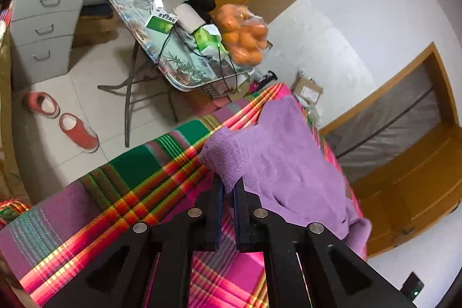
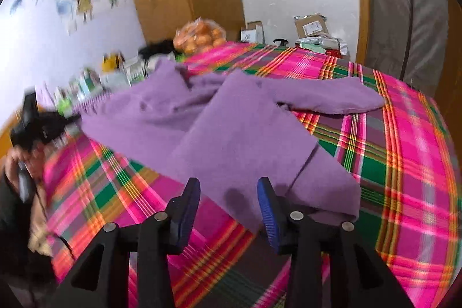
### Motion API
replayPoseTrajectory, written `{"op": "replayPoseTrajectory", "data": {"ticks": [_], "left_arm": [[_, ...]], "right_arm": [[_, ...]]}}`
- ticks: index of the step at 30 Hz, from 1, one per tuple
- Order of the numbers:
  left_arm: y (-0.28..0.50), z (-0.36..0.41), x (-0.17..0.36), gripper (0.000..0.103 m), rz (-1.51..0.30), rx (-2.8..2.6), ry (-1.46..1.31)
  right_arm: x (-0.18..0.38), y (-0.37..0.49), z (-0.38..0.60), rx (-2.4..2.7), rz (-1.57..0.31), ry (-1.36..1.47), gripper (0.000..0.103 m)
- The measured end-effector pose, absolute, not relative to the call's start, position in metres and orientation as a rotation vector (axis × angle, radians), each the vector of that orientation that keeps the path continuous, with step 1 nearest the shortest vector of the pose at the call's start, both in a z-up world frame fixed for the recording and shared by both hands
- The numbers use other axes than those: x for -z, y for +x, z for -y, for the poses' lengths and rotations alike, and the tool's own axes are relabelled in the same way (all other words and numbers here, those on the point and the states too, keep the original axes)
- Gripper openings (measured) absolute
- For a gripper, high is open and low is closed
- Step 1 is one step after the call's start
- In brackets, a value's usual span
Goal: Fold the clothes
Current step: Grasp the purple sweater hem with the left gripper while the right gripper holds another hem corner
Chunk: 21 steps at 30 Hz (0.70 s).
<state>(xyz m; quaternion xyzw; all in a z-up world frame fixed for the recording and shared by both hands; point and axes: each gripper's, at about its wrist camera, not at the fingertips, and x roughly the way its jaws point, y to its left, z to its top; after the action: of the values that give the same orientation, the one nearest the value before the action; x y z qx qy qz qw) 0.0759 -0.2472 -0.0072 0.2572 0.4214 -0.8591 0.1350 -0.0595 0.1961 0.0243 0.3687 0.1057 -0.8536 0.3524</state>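
While most of it lies spread across the plaid bed cover (image 2: 404, 134), the purple fleece garment (image 2: 219, 129) has one edge lifted off the cover. In the left wrist view, that edge bunches up between the two black fingers of the left gripper (image 1: 229, 186), whose jaws are pressed together on the fabric. From there the cloth trails away toward the far corner of the bed. In the right wrist view, a broad folded panel runs toward the camera, and a sleeve (image 2: 340, 100) stretches off to the right, flat on the cover. A dark spot marks the panel's near end.

The right gripper (image 2: 229, 204) hovers over this near end with its blue-padded jaws parted. The pads stand on either side of the fabric's edge, and neither presses on it. At the left edge of this view, blurred, the left gripper and the person's hand (image 2: 26, 158) holding it can be made out.

Beyond the bed's edge stands a folding table (image 1: 179, 77) crowded with small boxes, cables and a clear bag of oranges (image 1: 245, 33). A grey drawer cabinet (image 1: 43, 28) stands further left, its top piled with green packages. A pair of red slippers (image 1: 63, 120) sits on the tiled floor. Cardboard parcels (image 2: 310, 25) rest past the far end of the bed, beside a wooden door frame.
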Motion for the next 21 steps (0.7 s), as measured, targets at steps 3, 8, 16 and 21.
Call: {"op": "replayPoseTrajectory", "data": {"ticks": [3,8,16,21], "left_arm": [[0.069,0.245,0.006,0.006,-1.193,2.509,0.749],[0.068,0.246,0.004,0.006,-1.196,2.523,0.757],[0.065,0.244,0.009,0.006,-1.182,2.537,0.775],[0.065,0.245,0.012,0.006,-1.189,2.531,0.787]], "right_arm": [[-0.019,-0.054,-0.180,2.193,-0.405,0.920,0.042],[-0.003,-0.067,-0.166,2.200,-0.459,0.975,0.042],[-0.006,-0.099,-0.236,2.330,0.012,1.128,0.045],[0.002,-0.108,-0.236,2.282,0.105,1.172,0.050]]}}
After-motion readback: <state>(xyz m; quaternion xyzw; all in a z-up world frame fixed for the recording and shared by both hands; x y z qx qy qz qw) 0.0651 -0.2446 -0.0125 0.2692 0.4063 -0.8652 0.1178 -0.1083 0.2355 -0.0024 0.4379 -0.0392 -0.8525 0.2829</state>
